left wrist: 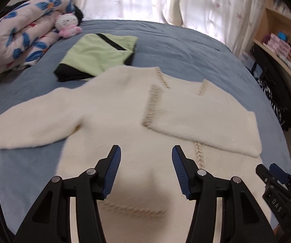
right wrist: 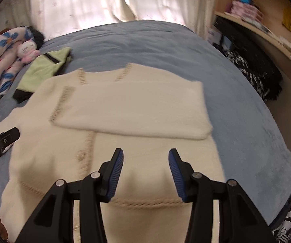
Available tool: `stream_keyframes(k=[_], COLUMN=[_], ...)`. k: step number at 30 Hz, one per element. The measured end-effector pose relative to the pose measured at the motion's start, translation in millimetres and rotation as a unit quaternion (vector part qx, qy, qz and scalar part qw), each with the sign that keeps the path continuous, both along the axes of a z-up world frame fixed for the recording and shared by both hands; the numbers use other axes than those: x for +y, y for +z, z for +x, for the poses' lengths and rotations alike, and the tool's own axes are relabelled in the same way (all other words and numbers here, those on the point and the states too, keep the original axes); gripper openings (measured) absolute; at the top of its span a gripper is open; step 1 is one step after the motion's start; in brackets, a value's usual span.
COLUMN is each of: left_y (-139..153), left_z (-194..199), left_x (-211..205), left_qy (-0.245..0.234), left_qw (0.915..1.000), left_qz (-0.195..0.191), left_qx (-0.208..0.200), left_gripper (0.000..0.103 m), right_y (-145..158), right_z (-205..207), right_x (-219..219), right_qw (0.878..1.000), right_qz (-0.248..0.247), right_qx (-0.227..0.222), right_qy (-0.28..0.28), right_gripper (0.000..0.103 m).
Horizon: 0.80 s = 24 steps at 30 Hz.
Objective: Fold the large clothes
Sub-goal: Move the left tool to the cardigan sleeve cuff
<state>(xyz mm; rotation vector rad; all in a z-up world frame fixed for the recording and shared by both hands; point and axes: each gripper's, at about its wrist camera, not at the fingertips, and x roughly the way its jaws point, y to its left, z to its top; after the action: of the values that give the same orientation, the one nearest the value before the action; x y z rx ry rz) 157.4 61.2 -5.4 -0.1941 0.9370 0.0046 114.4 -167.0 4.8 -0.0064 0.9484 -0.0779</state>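
Note:
A cream fuzzy cardigan [left wrist: 129, 121] with tan stitched trim lies flat on the blue bed. It also shows in the right wrist view [right wrist: 137, 141]. Its right sleeve [left wrist: 202, 119] is folded across the chest; it shows in the right wrist view [right wrist: 133, 107] too. The left sleeve [left wrist: 33, 127] lies spread out to the side. My left gripper [left wrist: 146, 151] is open and empty above the cardigan's lower body. My right gripper [right wrist: 146, 156] is open and empty above the hem. Each gripper's tip appears in the other's view, the right one [left wrist: 271, 174] and the left one [right wrist: 5, 137].
A folded green and black garment [left wrist: 98, 54] lies beyond the cardigan. A flowered quilt [left wrist: 17, 32] and a plush cat [left wrist: 67, 23] sit at the far left. Dark clothes [right wrist: 252, 70] and wooden shelves [right wrist: 267, 26] stand to the right of the bed [left wrist: 186, 46].

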Motion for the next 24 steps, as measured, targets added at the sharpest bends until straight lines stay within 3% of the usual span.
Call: stream_keyframes(k=[5, 11, 17, 24], left_y=[14.1, 15.8, -1.1, -40.6], left_z=[-30.5, -62.1, -77.6, -83.8], left_x=[54.3, 128.8, 202.0, 280.6], left_qy=[0.031, 0.084, 0.135, 0.195], left_qw=[0.9994, 0.9958, 0.99, 0.9779], left_qz=[0.0, 0.005, -0.023, -0.075], left_qx=[-0.017, -0.036, -0.033, -0.013], left_gripper=[0.051, 0.058, 0.058, 0.058], right_y=[16.1, 29.1, 31.7, 25.6], right_z=[-14.3, -29.0, -31.0, -23.0], right_x=[47.8, 107.8, 159.4, 210.1], right_qw=[0.999, 0.996, 0.994, 0.991], right_qz=[-0.013, -0.023, -0.005, 0.0], right_qx=[-0.012, -0.033, -0.047, -0.06], right_qy=[0.04, 0.08, 0.102, 0.123], right_gripper=[0.047, 0.047, 0.047, 0.047])
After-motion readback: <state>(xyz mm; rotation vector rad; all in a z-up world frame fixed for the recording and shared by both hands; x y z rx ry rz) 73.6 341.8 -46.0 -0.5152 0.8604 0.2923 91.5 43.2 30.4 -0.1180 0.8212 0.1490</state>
